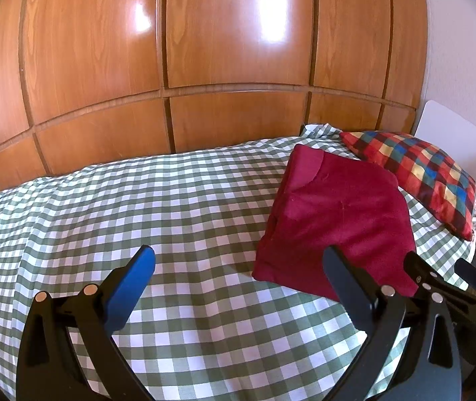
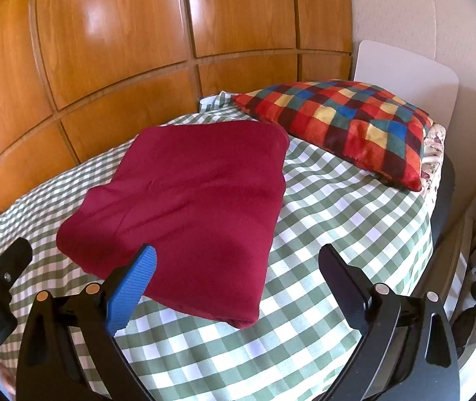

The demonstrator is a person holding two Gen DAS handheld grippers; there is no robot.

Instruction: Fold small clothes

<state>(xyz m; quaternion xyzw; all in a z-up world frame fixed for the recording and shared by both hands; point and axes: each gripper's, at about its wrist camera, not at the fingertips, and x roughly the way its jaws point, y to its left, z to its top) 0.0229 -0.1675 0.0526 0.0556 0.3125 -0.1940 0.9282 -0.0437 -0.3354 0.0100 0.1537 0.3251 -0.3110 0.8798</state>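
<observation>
Burgundy garment (image 2: 188,207) lies folded into a thick, roughly square bundle on the bed (image 2: 321,234), and we have both tools hanging just short of its near edge. Our left hand-held gripper (image 1: 238,260) stands spread wide, nothing between its fingers; only the green-and-white checked cover shows through the gap, and the bundle (image 1: 338,220) sits off to its right side, partly behind the dark right finger (image 1: 345,277). Our right hand-held gripper (image 2: 236,257) is released too, jaws apart and clear of the cloth, with the near right corner of the garment showing between them and the blue-padded finger (image 2: 134,287) in front of its near edge. We cannot tell whether that finger brushes the fabric. Beyond the bundle, a multicoloured checked pillow (image 2: 345,123) rests at the head of the bed, just apart from the garment. Glossy wooden wardrobe panels (image 1: 204,50) run along the far side of the bed.
</observation>
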